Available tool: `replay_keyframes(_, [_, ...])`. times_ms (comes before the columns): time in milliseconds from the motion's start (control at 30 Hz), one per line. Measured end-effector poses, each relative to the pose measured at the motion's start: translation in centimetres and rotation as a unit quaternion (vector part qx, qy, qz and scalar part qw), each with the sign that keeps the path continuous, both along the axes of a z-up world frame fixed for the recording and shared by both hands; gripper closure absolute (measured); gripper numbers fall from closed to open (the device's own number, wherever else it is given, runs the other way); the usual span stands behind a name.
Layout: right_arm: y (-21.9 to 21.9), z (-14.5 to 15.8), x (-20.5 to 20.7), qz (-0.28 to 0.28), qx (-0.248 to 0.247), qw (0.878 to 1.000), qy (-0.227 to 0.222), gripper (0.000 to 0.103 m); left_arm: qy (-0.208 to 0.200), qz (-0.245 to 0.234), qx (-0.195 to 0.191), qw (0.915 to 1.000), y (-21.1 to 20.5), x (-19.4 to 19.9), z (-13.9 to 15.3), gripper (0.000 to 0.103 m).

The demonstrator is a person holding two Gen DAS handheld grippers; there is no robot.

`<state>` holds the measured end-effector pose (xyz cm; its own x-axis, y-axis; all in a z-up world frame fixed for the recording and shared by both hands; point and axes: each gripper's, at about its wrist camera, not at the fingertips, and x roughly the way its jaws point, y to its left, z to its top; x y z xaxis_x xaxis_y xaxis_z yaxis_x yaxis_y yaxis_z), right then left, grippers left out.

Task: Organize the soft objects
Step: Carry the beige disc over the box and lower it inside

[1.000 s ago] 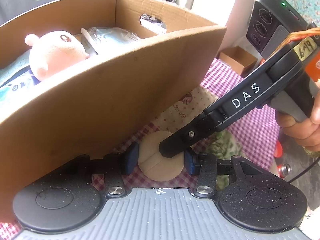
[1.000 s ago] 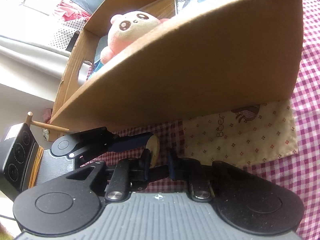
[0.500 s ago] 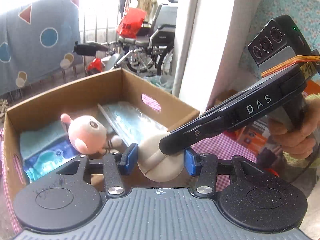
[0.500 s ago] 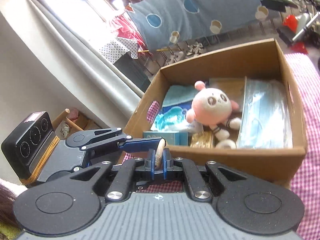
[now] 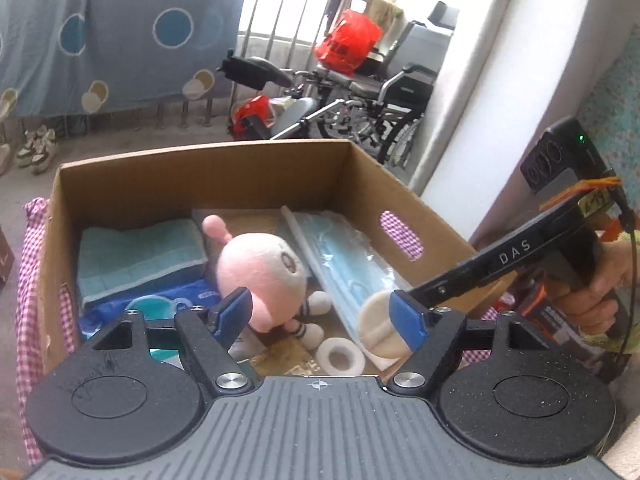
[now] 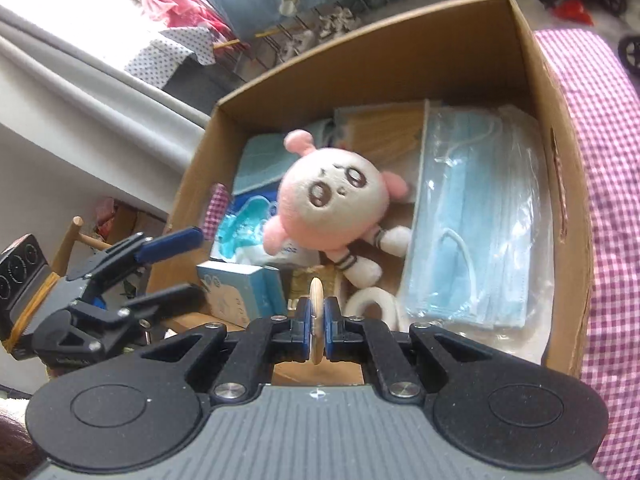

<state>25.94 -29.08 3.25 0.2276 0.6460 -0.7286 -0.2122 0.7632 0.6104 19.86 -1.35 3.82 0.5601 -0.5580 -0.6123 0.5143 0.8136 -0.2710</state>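
Observation:
A round beige puff (image 5: 374, 330) hangs over the front right of the cardboard box (image 5: 200, 168), and my right gripper (image 6: 316, 320) is shut on it, edge-on between the blue pads. In the left wrist view the right gripper (image 5: 420, 290) reaches in from the right. My left gripper (image 5: 322, 316) has its jaws opening. The puff lies beside its right pad and well apart from its left pad. In the right wrist view the left gripper (image 6: 188, 262) stands wide at the box's left wall. In the box (image 6: 532, 80) lies a pink plush (image 6: 332, 200).
The box also holds a pack of blue masks (image 6: 476, 232), a teal towel (image 5: 136, 256), a white ring (image 5: 340, 356) and a small blue carton (image 6: 240, 288). It stands on a checked cloth (image 6: 608, 160). A hand (image 5: 588, 300) holds the right gripper's grip. A wheelchair (image 5: 372, 96) stands beyond.
Both grippers rose with the puff from the cloth in front of the box to above its front edge. The left gripper's jaws spread off the puff. The right gripper's jaws shut on it.

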Motion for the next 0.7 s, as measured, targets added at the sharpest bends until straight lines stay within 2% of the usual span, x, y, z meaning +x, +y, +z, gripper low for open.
replay_keyframes(200, [-0.1,-3.1,1.6,0.027,-0.044,0.996,0.075,0.096,0.021,0.04,-0.019,0.9988,3.1,1.1,-0.9,0.026])
replay_keyframes(300, [1.5,-3.2,1.5,0.066,-0.092,0.991,0.071,0.096,0.021,0.045,-0.02,0.9986,3.6,1.3,-1.1,0.026])
replay_keyframes(433, [3.4,-4.5,2.2,0.108,-0.149,0.978,0.095,0.093,0.02,0.044,-0.027,0.9985,3.8,1.5,-1.2,0.025])
replay_keyframes(500, [4.3,-4.3,2.1,0.121,-0.176,0.973,0.088,0.091,0.017,0.043,-0.027,0.9985,3.8,1.5,-1.2,0.024])
replay_keyframes(567, [5.3,-3.7,1.9,0.137,-0.212,0.966,0.063,0.084,0.015,0.041,-0.028,0.9986,3.9,1.5,-1.2,0.024])
replay_keyframes(700, [6.9,-2.9,1.2,0.16,-0.277,0.947,0.015,0.084,0.015,0.037,-0.035,0.9986,4.2,1.1,-1.2,0.024])
